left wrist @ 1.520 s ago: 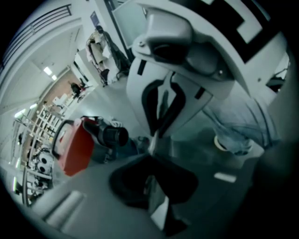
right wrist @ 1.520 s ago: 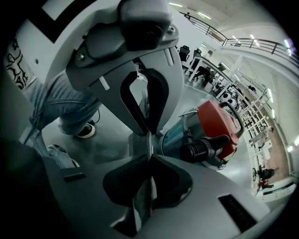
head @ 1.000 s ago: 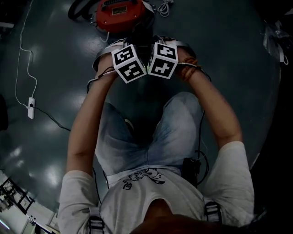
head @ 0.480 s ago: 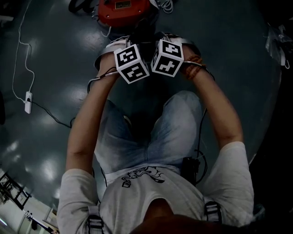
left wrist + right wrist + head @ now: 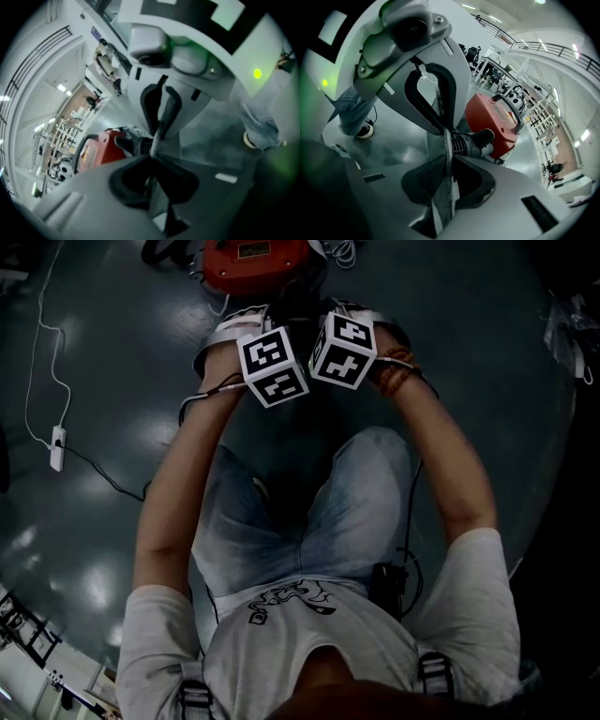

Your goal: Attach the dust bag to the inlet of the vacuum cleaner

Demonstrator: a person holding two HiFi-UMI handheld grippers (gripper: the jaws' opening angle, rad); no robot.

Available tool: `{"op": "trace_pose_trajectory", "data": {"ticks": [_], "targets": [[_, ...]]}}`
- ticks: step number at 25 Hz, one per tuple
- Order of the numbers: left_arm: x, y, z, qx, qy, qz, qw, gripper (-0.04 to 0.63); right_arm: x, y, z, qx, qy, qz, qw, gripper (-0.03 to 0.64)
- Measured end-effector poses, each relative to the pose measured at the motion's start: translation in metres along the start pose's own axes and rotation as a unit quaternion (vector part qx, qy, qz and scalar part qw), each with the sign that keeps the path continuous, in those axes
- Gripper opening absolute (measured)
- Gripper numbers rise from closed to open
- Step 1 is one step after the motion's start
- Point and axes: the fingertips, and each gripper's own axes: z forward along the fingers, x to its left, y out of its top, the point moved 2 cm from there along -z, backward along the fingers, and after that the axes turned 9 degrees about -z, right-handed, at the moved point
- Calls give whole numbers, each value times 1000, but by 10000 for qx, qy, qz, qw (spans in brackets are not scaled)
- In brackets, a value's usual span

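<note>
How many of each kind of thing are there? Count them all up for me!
Red vacuum cleaner: 1
Dust bag: 1
White power strip: 1
Tongs: 2, left tongs and right tongs, both opening with the dust bag between their jaws
Total: 5

Red vacuum cleaner (image 5: 255, 261) cut off by the head view's top edge, its inlet lost in the dark there; dust bag (image 5: 444, 197) seen only edge-on, extent unclear; far shelving (image 5: 58, 138) blurred, contents too small to tell.
</note>
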Motion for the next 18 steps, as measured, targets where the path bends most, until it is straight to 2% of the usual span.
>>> {"op": "trace_pose_trajectory", "data": {"ticks": [3, 5, 7, 11, 13, 15, 18], "targets": [[4, -9, 1, -196, 48, -335, 9992, 37, -5, 9, 0, 225, -212, -519, 9982, 54], [8, -14, 2, -239, 37, -400, 9989, 38, -8, 13, 1, 251, -291, -621, 9973, 54], [9, -13, 5, -162, 25, -211, 9996, 38, -7, 10, 2, 168, -278, -412, 9986, 55], [12, 0, 7, 73, 133, 496, 9987, 41, -2, 0, 5, -104, -116, 318, 9994, 54], [14, 3, 7, 55, 246, 623, 9977, 41, -5, -1, 6, -83, -138, 352, 9993, 54], [15, 0, 7, -37, 283, 388, 9988, 40, -10, 1, 7, 117, -266, -41, 9996, 54], [16, -11, 7, -146, 175, -194, 9996, 37, -13, 9, 8, 498, -471, -978, 9928, 54]]}}
